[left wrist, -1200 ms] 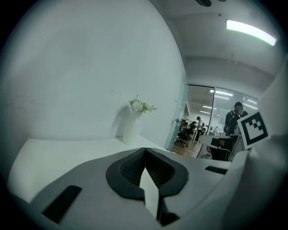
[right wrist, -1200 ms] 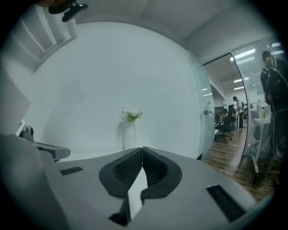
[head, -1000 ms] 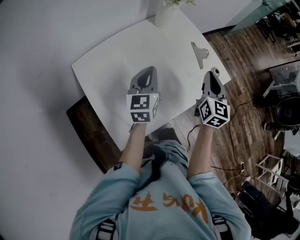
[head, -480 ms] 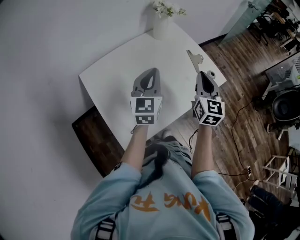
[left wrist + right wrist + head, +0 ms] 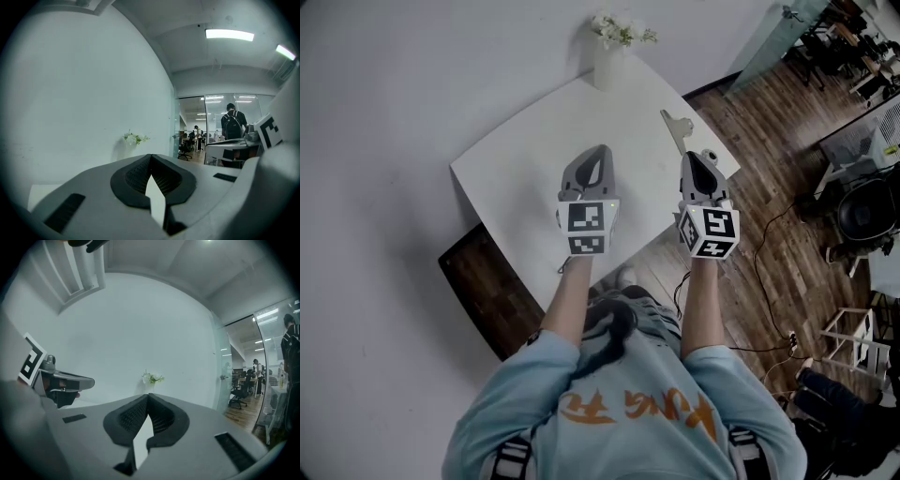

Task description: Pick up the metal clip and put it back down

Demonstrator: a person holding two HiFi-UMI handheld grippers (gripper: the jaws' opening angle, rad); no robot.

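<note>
Hovering: left claw [image 5: 598, 150], right claw [image 5: 699, 159] pinched empty; silvery metal clip [image 5: 677, 128] looks light, stiff, slippery, so take its handle.

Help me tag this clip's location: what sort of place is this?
Probably an open-plan office: a glass partition with black swivel office chairs behind it, long fluorescent ceiling lights, and dark wood-plank flooring.

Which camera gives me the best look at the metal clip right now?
Head view: the clip lies on the table near its right edge, beyond the right hand-held gripper. Neither gripper view shows it.
</note>
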